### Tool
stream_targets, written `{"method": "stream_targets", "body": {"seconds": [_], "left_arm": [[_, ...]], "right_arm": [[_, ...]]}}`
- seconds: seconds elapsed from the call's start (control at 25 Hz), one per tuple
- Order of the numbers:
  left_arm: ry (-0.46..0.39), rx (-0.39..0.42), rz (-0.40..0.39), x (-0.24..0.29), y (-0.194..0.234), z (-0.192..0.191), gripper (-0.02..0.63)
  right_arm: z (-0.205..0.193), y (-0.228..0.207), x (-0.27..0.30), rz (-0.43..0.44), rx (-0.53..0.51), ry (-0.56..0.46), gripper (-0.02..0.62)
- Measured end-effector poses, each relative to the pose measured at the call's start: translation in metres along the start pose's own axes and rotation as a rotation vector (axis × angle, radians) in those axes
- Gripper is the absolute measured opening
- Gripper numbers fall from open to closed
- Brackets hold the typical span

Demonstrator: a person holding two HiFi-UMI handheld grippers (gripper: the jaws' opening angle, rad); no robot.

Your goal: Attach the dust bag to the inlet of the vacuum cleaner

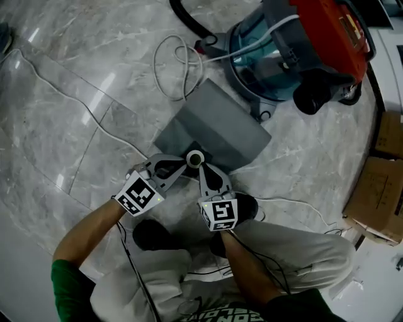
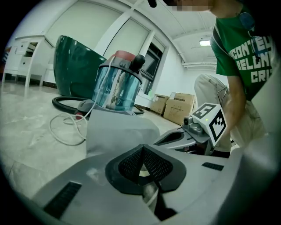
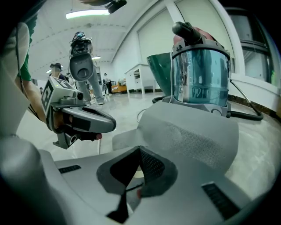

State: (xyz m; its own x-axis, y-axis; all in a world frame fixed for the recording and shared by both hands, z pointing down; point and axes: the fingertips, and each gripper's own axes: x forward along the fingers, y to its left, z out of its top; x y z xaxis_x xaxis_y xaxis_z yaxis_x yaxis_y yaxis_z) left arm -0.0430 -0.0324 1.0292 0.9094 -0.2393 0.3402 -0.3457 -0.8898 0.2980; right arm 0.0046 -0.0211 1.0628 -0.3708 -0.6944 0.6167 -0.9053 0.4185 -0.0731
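Note:
The grey dust bag [image 1: 214,126] lies flat on the marble floor with its white round collar [image 1: 194,157] at the near end. My left gripper [image 1: 184,165] and right gripper [image 1: 201,167] meet at that collar from either side, each shut on its rim. In the left gripper view the pads [image 2: 151,165] are closed with a pale sliver of collar between them, and the bag [image 2: 118,129] stretches ahead. The right gripper view shows the same, with the bag [image 3: 193,132] beyond. The vacuum cleaner [image 1: 296,44], teal canister and red top, stands past the bag's far end.
A black hose [image 1: 189,19] and a looped white cord [image 1: 173,69] lie left of the vacuum. Cardboard boxes [image 1: 378,195] stand at the right. The person's knees and black shoes [image 1: 151,234] are just behind the grippers. A dark green tub [image 2: 74,66] stands behind the vacuum.

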Motion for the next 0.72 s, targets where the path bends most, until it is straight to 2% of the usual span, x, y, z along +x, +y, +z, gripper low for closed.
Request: {"method": "stream_targets", "body": {"seconds": [0.24, 0.72], "left_arm": [[0.009, -0.029, 0.026, 0.000, -0.013, -0.020, 0.003], [0.021, -0.058, 0.062, 0.002, -0.015, -0.036, 0.004]], "right_arm": [[-0.019, 0.009, -0.005, 0.002, -0.061, 0.019, 0.009], [-0.045, 0.025, -0.007, 0.025, -0.167, 0.075, 0.011]]}}
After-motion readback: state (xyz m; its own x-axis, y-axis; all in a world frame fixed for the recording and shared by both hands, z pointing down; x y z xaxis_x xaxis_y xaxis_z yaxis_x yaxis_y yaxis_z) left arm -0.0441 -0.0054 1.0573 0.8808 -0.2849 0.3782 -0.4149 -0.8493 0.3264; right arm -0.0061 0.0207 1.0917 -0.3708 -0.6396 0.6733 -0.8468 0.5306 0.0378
